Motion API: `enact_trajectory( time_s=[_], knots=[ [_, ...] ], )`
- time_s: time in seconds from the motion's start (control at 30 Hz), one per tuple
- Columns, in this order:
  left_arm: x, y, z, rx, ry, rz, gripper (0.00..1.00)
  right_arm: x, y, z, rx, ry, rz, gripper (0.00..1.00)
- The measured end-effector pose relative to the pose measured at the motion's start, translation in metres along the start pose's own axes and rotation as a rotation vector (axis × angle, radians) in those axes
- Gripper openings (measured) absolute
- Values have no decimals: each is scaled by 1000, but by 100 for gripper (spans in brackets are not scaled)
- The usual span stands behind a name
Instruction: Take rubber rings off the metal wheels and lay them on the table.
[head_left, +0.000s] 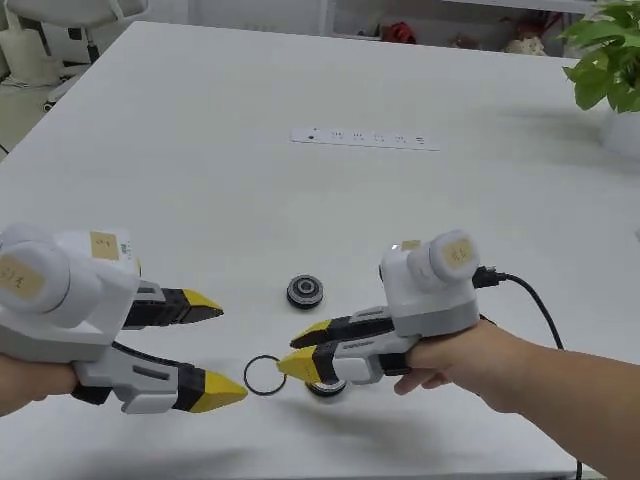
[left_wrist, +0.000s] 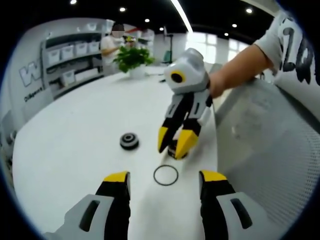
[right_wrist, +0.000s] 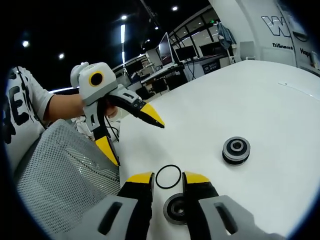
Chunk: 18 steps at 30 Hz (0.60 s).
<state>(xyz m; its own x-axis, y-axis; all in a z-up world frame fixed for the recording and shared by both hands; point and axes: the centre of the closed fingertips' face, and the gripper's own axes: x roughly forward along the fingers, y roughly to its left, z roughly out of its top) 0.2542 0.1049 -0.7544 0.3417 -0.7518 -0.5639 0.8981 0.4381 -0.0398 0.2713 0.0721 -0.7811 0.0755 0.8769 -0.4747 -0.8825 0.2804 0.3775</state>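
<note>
A thin black rubber ring (head_left: 262, 375) lies flat on the white table (head_left: 330, 200), between the tips of both grippers. My left gripper (head_left: 218, 348) is open, its jaws wide apart, and the ring (left_wrist: 165, 175) rests just ahead of its own tips (left_wrist: 165, 177). My right gripper (head_left: 295, 352) points left with its jaws a little apart and grips nothing. A bare metal wheel (right_wrist: 176, 209) sits on the table under and between these jaws, and the ring (right_wrist: 168, 176) is at their tips (right_wrist: 168, 180). A second wheel (head_left: 305, 291) with a black ring around it stands farther back.
A white power strip (head_left: 365, 138) lies across the far middle of the table. A green plant (head_left: 608, 60) stands at the far right corner. A black cable (head_left: 535, 300) trails from my right gripper. A mesh chair (right_wrist: 65, 175) is beside the near table edge.
</note>
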Motion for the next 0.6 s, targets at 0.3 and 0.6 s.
enact_trajectory(
  time_s=[0.3, 0.6],
  knots=[
    [8, -2, 3, 4, 7, -19, 57, -9, -5, 2, -36, -4, -20, 21],
    [14, -2, 10, 15, 4, -34, 56, -18, -6, 4, -55, -6, -26, 23]
  ],
)
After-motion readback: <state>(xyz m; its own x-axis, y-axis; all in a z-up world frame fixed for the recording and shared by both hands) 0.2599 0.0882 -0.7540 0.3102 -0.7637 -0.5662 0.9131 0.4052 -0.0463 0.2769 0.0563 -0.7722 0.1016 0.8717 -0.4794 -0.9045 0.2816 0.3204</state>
